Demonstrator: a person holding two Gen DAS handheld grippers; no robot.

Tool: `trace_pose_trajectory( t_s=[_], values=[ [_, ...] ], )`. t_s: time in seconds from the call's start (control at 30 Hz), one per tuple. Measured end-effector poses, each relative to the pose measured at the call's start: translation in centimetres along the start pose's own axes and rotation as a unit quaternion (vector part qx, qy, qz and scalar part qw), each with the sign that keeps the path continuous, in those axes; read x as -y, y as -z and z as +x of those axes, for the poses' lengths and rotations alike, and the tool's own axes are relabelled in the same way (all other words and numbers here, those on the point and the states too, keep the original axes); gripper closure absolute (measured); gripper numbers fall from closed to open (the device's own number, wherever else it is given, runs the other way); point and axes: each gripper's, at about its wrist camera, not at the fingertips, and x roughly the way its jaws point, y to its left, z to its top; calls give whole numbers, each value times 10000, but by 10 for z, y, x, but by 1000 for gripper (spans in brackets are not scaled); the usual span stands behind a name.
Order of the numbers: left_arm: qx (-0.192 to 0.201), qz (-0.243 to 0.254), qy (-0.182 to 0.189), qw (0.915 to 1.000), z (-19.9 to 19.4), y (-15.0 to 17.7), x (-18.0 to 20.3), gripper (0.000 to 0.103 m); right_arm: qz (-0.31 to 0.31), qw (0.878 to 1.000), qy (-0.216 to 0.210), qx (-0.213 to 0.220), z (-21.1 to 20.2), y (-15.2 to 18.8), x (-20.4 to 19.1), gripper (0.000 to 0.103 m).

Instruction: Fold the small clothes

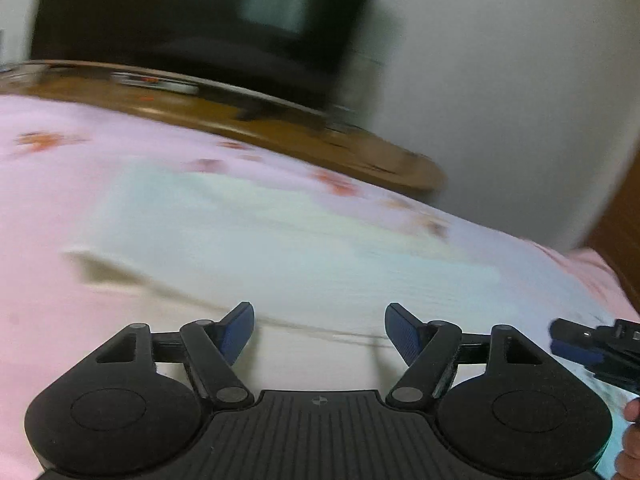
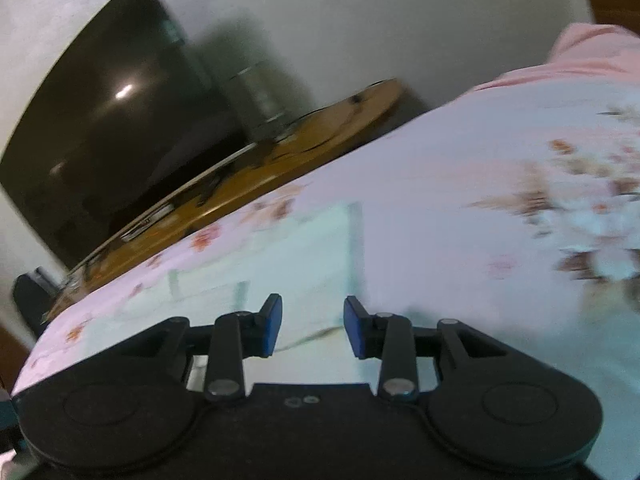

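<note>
A pale mint-white small garment [image 1: 280,248] lies flat on a pink floral bedsheet [image 1: 60,184]. My left gripper [image 1: 319,330] is open and empty, just above the garment's near edge. The right gripper's tips [image 1: 576,340] show at the right edge of the left wrist view. In the right wrist view the same garment [image 2: 288,256] lies under and ahead of my right gripper [image 2: 313,328], which is open and empty. Both views are motion-blurred.
A wooden table [image 1: 280,120] stands behind the bed, with a dark TV screen [image 1: 192,20] against a white wall [image 1: 500,80]. It also shows in the right wrist view [image 2: 248,172], with the TV [image 2: 104,112]. The floral sheet [image 2: 520,168] extends right.
</note>
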Motion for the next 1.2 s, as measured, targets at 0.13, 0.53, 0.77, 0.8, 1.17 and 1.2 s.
trace_pose_trajectory(
  t_s=[0.13,0.53,0.77,0.8,1.17,1.2],
  values=[
    [0,-427,-526,9977,-7,-4,-49,30,33,9987,-380,-353,36,5,-24,68],
    [-236,-482,-793,9954,15,-14,-72,30,-97,9985,-458,-270,67,0,-52,98],
    [-297,-126,-828,9960,24,-12,-59,30,-297,9967,-711,265,42,-29,-60,98],
    [-313,-113,-839,9959,26,-14,-58,30,-346,9964,-721,283,41,-31,-62,98],
    [-439,263,-1027,9934,32,-16,-52,30,-5,9983,-330,487,35,-38,-29,101],
    [-445,263,-1025,9934,32,-16,-51,30,6,9983,-322,488,34,-37,-27,101]
  ],
)
